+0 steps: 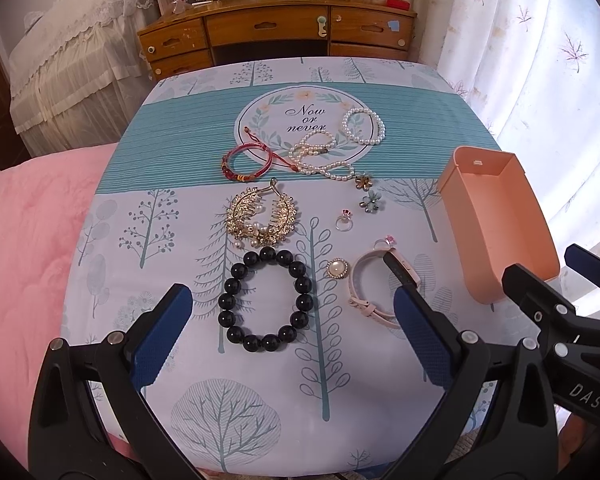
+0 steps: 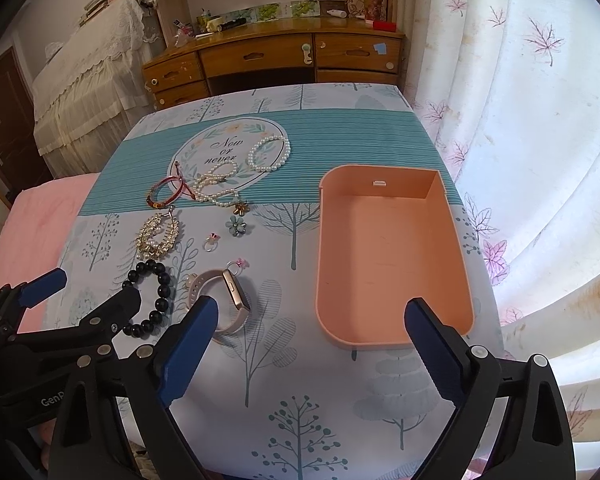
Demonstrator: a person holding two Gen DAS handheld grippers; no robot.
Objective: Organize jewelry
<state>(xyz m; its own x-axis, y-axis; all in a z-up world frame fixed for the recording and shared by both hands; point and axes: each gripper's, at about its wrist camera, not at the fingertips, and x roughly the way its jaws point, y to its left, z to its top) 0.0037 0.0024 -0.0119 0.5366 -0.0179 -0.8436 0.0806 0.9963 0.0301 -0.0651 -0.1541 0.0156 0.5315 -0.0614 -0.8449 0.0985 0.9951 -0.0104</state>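
Left wrist: left gripper [image 1: 290, 334] hovering spread wide, empty, framing the black bead bracelet [image 1: 265, 299], likely first pick. Right wrist: right gripper [image 2: 312, 354] gaping, holding nothing, sitting before the empty pink tray [image 2: 394, 326]; jewelry lying loose left of it.

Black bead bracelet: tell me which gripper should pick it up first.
Left. The left gripper is open with the black bracelet lying right between its fingers. The right gripper is also open but points at the empty tray, with the watch nearer it.
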